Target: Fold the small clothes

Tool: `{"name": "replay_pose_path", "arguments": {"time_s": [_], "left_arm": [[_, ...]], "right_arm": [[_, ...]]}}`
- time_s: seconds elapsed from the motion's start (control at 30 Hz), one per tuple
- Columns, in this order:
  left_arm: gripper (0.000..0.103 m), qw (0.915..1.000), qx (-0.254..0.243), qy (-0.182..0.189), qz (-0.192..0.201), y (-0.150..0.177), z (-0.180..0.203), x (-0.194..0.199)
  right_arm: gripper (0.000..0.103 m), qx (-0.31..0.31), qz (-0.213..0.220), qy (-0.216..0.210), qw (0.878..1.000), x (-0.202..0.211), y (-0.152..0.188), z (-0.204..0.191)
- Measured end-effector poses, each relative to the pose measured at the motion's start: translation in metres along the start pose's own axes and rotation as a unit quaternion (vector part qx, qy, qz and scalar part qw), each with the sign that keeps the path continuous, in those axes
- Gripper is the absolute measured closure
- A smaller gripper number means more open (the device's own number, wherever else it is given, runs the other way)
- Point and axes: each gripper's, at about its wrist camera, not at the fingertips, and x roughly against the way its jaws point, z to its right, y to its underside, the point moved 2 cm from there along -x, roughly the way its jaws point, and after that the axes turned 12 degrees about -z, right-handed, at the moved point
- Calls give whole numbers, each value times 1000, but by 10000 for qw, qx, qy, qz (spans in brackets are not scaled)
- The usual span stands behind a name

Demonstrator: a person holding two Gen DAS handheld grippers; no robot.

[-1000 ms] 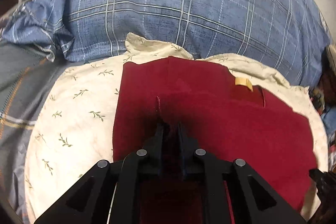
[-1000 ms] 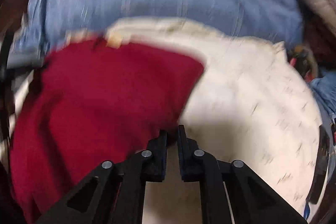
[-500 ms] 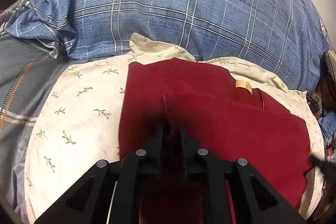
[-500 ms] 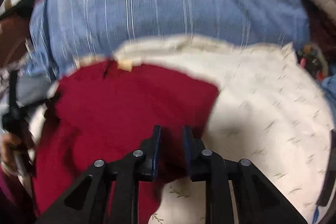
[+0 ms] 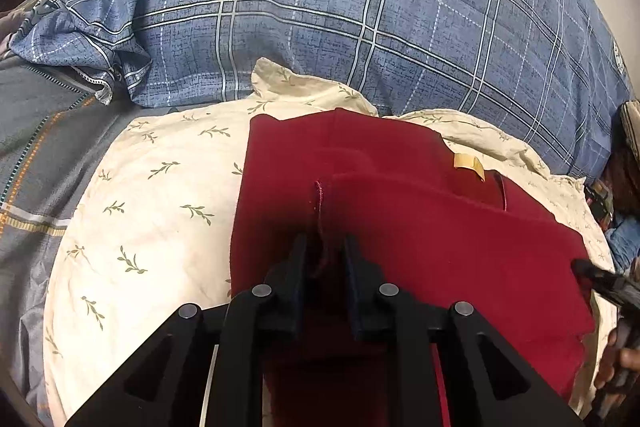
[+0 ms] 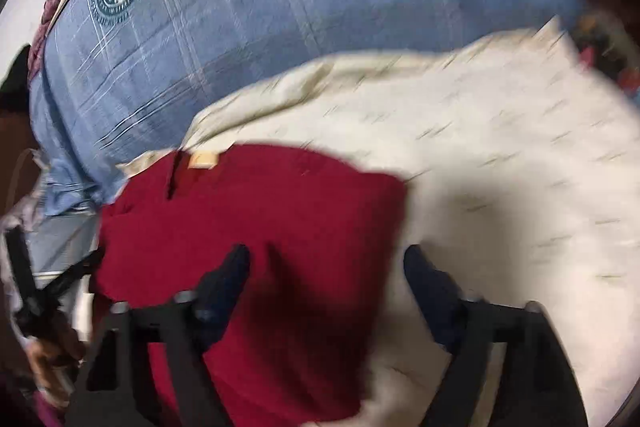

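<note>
A dark red garment (image 5: 420,227) with a tan neck label (image 5: 468,162) lies folded over on a cream leaf-print pillow (image 5: 152,195). My left gripper (image 5: 325,251) is shut on the garment's hemmed edge, holding a fold of it above the lower layer. In the blurred right wrist view, the garment (image 6: 280,227) lies left of centre, and my right gripper (image 6: 326,259) is wide open just above its right edge, holding nothing. The right gripper's tip also shows in the left wrist view (image 5: 600,279) at the garment's right side.
A blue plaid duvet (image 5: 360,7) with a round crest bulges behind the pillow. A grey striped sheet (image 5: 36,147) lies to the left. Cluttered items (image 5: 616,211) sit at the far right edge.
My right gripper has let go of the garment's edge and opened wide, pulling back. My left gripper has stayed shut on the hem, shifting slightly forward.
</note>
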Motion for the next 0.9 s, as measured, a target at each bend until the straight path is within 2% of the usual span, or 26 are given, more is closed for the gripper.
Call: {"name": "replay_pose_path", "arguments": {"time_s": [0.03,0.07,0.13,0.17,0.2,0.23,0.27,0.4,0.47,0.57,0.6,0.7,0.8,0.83,0.9], "left_arm": [[85,10000,-5,-3,18,0,0,1],[85,10000,-1,-11,55,0,0,2],[78,9999,-7,-58,160,1,1,5],[69,9998,-6,-103,194,1,2,5],[62,9998,-19,-124,181,2,2,3],[62,9998,-35,-126,133,2,3,-1],[62,9999,-39,-147,76,2,2,-4],[62,9996,-105,-250,128,7,2,4],[60,9994,-57,-296,149,10,0,11],[55,9994,121,-262,170,20,-5,23],[55,9993,172,-268,184,24,-6,27],[55,9991,208,-339,165,39,-5,40],[54,9988,291,-366,146,61,-8,53],[53,9988,308,-367,136,70,-9,58],[51,9984,328,-441,112,85,-11,68]], "right_arm": [[83,220,151,293,9992,2,0,-5],[92,412,309,459,9976,8,0,-9],[92,695,703,1025,9898,22,2,-13],[93,764,794,1283,9856,21,2,-8],[93,835,706,1559,9817,11,-3,-3],[93,770,454,1501,9846,-1,-4,3],[93,699,418,1402,9868,-3,-4,9],[85,444,761,1105,9900,30,10,6],[70,444,714,773,9935,43,20,-5],[59,824,613,383,9940,49,44,-26],[58,987,534,335,9931,45,51,-31],[59,1339,129,833,9874,13,61,-37],[58,1210,158,705,9900,20,66,-37],[56,1163,178,592,9913,28,66,-38],[45,1144,292,498,9918,42,70,-41]]}}
